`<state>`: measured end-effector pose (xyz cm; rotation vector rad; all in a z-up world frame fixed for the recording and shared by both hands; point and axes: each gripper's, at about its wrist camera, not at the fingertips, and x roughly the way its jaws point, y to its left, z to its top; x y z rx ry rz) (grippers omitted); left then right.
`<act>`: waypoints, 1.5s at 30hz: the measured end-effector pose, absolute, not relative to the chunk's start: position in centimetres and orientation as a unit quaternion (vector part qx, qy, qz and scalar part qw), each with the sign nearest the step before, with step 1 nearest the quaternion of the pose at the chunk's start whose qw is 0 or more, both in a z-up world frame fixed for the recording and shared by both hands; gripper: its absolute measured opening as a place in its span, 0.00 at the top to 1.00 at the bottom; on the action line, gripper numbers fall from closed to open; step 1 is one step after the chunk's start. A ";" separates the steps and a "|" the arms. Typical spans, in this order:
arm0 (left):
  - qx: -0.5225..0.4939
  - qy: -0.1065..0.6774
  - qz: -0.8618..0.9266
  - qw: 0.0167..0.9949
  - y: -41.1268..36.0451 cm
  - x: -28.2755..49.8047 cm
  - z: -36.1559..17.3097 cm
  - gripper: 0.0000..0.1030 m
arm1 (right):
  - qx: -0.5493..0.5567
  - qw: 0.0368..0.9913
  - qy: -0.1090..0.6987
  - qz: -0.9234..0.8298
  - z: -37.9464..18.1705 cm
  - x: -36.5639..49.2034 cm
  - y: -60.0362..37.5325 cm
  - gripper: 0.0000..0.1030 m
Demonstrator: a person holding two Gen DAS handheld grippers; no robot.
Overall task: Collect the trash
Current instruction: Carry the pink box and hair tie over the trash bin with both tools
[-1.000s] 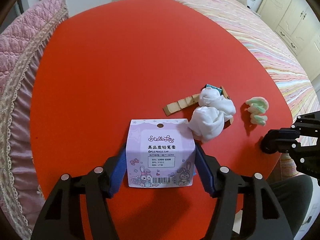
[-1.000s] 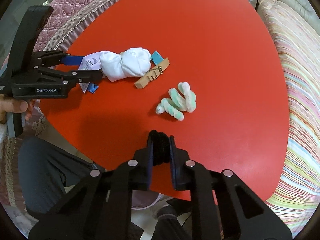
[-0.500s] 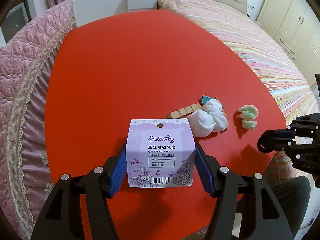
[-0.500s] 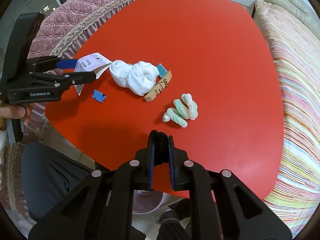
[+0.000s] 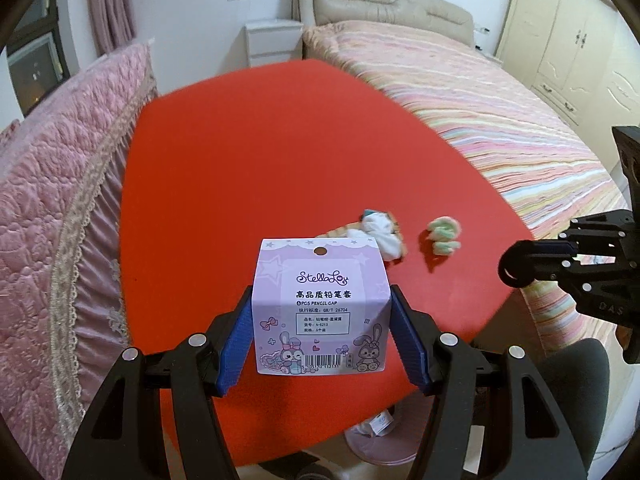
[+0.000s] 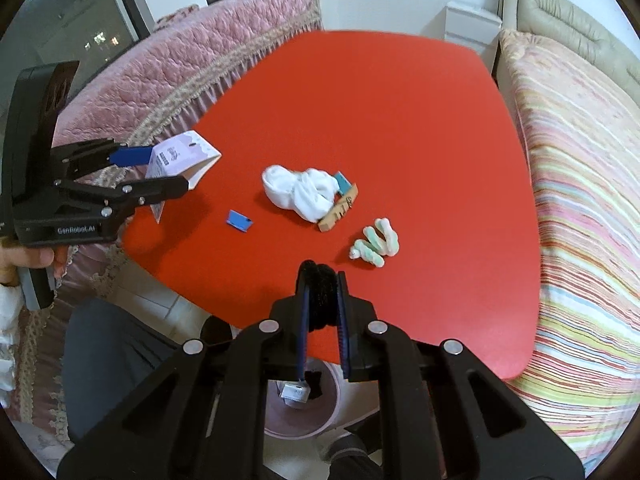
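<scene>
Left hand-held gripper (image 5: 322,332): pinching a lilac pencil-cap package (image 5: 322,304) by its sides, holding it in the air above the near edge of the red desk (image 5: 248,152).

Right hand-held gripper (image 6: 322,300): pressing together on a black fuzzy ring (image 6: 319,280), also off the desk.

Lying on the desk: a white balled sock (image 6: 300,192) touching a tan wooden strip (image 6: 338,213); a green-and-white twisted piece (image 6: 376,242) near them; a small blue scrap (image 6: 239,221) apart.

Sitting on the floor below the desk edge: a pink bin (image 6: 300,404).
</scene>
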<state>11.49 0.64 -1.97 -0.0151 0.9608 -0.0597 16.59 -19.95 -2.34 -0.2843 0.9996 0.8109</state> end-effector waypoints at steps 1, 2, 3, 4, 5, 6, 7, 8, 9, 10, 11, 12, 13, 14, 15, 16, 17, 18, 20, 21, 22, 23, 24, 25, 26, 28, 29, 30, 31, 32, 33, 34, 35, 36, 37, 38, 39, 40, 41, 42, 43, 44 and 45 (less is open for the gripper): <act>-0.005 0.459 -0.030 0.888 0.5 11.2 -1.7 0.40 | -0.132 0.793 0.460 0.378 -2.0 16.2 -20.1 0.89; -0.004 0.454 -0.033 0.890 0.3 10.7 -1.3 0.40 | -0.131 0.795 0.455 0.379 -1.5 15.6 -20.3 0.89; -0.003 0.451 -0.034 0.892 0.2 10.3 -1.1 0.40 | -0.130 0.797 0.450 0.380 -1.2 15.2 -20.5 0.89; -0.001 0.446 -0.035 0.894 -0.1 9.8 -0.7 0.40 | -0.129 0.800 0.444 0.382 -0.7 14.6 -20.8 0.89; 0.000 0.441 -0.038 0.897 -0.3 9.3 -0.3 0.40 | -0.128 0.801 0.441 0.384 -0.4 14.2 -21.1 0.89; 0.000 0.436 -0.042 0.899 -0.7 8.6 0.1 0.40 | -0.128 0.802 0.438 0.385 -0.2 13.7 -21.3 0.89; 0.000 0.432 -0.043 0.901 -0.9 8.2 0.4 0.40 | -0.128 0.804 0.434 0.386 0.1 13.2 -21.5 0.89; 0.000 0.429 -0.046 0.902 -1.2 7.6 0.7 0.40 | -0.127 0.805 0.430 0.387 0.4 12.6 -21.8 0.89; 0.001 0.424 -0.049 0.905 -1.5 7.0 1.0 0.40 | -0.124 0.806 0.427 0.390 0.6 12.1 -22.1 0.89; 0.002 0.421 -0.050 0.906 -1.7 6.6 1.2 0.40 | -0.121 0.808 0.425 0.391 0.8 11.6 -22.4 0.89; 0.003 0.418 -0.052 0.907 -1.8 6.1 1.4 0.40 | -0.119 0.808 0.423 0.392 0.9 11.3 -22.7 0.89; 0.003 0.416 -0.055 0.907 -2.0 5.7 1.5 0.40 | -0.117 0.809 0.421 0.393 1.1 10.8 -22.9 0.89; 0.003 0.414 -0.056 0.909 -2.2 5.2 1.7 0.40 | -0.117 0.809 0.420 0.395 1.2 10.3 -23.0 0.89; 0.003 0.412 -0.058 0.909 -2.5 4.8 1.8 0.40 | -0.116 0.809 0.418 0.396 1.2 9.9 -23.1 0.89; 0.003 0.411 -0.060 0.909 -2.7 4.3 1.8 0.40 | -0.117 0.810 0.416 0.396 1.3 9.4 -23.3 0.89; 0.003 0.410 -0.062 0.910 -2.9 3.8 1.9 0.40 | -0.116 0.811 0.414 0.397 1.4 8.9 -23.5 0.89; 0.005 0.408 -0.063 0.911 -3.1 3.5 1.9 0.40 | -0.114 0.811 0.412 0.398 1.4 8.6 -23.6 0.89; 0.006 0.407 -0.064 0.911 -3.3 3.1 1.9 0.40 | -0.112 0.812 0.411 0.400 1.5 8.2 -23.7 0.89; 0.002 0.406 -0.070 0.911 -3.7 2.3 1.8 0.40 | -0.111 0.811 0.410 0.402 1.4 7.3 -24.0 0.89; 0.000 0.406 -0.073 0.911 -4.0 1.9 1.7 0.40 | -0.111 0.812 0.409 0.402 1.4 7.0 -24.1 0.89; 0.001 0.405 -0.076 0.911 -4.2 1.5 1.7 0.40 | -0.110 0.811 0.409 0.403 1.4 6.6 -24.2 0.89; 0.003 0.405 -0.077 0.911 -4.5 1.1 1.6 0.40 | -0.108 0.811 0.410 0.404 1.3 6.3 -24.3 0.89; 0.002 0.405 -0.079 0.911 -4.7 0.7 1.6 0.40 | -0.109 0.811 0.411 0.403 1.1 5.9 -24.4 0.89; 0.000 0.406 -0.082 0.910 -4.8 0.4 1.5 0.40 | -0.108 0.810 0.412 0.403 1.0 5.6 -24.5 0.89; 0.001 0.408 -0.084 0.909 -5.0 0.1 1.4 0.40 | -0.107 0.809 0.414 0.404 0.8 5.4 -24.5 0.89; 0.003 0.410 -0.086 0.908 -5.4 -0.4 1.1 0.40 | -0.110 0.808 0.416 0.403 0.5 4.8 -24.6 0.89; 0.000 0.412 -0.088 0.907 -5.5 -0.7 0.9 0.40 | -0.112 0.806 0.418 0.404 0.2 4.4 -24.6 0.89; -0.003 0.414 -0.091 0.906 -5.6 -1.0 0.7 0.40 | -0.113 0.804 0.421 0.405 -0.1 4.1 -24.6 0.89; -0.003 0.415 -0.092 0.905 -5.9 -1.2 0.5 0.40 | -0.116 0.801 0.424 0.406 -0.4 3.8 -24.6 0.89; -0.001 0.418 -0.093 0.904 -6.1 -1.5 0.3 0.40 | -0.119 0.799 0.426 0.406 -0.6 3.7 -24.5 0.89; 0.000 0.420 -0.093 0.903 -6.3 -1.7 0.0 0.40 | -0.121 0.798 0.428 0.407 -0.8 3.4 -24.5 0.89; -0.001 0.423 -0.095 0.901 -6.4 -2.0 -0.3 0.40 | -0.121 0.795 0.431 0.409 -1.1 3.2 -24.5 0.89; -0.002 0.426 -0.097 0.900 -6.6 -2.2 -0.5 0.40 | -0.120 0.794 0.433 0.409 -1.3 3.0 -24.5 0.89; -0.003 0.428 -0.099 0.898 -6.7 -2.4 -0.8 0.40 | -0.120 0.794 0.434 0.409 -1.5 2.8 -24.6 0.89; -0.003 0.430 -0.099 0.897 -6.8 -2.5 -1.0 0.40 | -0.118 0.792 0.436 0.409 -1.7 2.7 -24.6 0.89; -0.003 0.433 -0.100 0.896 -6.8 -2.6 -1.2 0.40 | -0.117 0.792 0.438 0.410 -1.8 2.6 -24.6 0.89; -0.004 0.435 -0.101 0.895 -6.9 -2.7 -1.3 0.40 | -0.117 0.791 0.439 0.410 -2.0 2.5 -24.6 0.89; -0.005 0.437 -0.102 0.894 -6.9 -2.8 -1.5 0.40 | -0.117 0.789 0.441 0.411 -2.1 2.4 -24.6 0.89; -0.005 0.439 -0.103 0.893 -7.0 -2.8 -1.7 0.40 | -0.117 0.788 0.443 0.412 -2.3 2.4 -24.5 0.89; -0.006 0.440 -0.103 0.892 -7.0 -2.8 -1.8 0.40 | -0.117 0.787 0.444 0.413 -2.4 2.4 -24.5 0.89; -0.006 0.441 -0.104 0.892 -7.1 -2.8 -1.8 0.40 | -0.117 0.786 0.445 0.414 -2.4 2.4 -24.4 0.89; -0.006 0.441 -0.105 0.891 -7.1 -2.8 -1.8 0.40 | -0.117 0.785 0.446 0.415 -2.5 2.3 -24.3 0.89; -0.007 0.442 -0.105 0.891 -7.1 -2.8 -1.9 0.40 | -0.116 0.784 0.446 0.416 -2.5 2.3 -24.3 0.89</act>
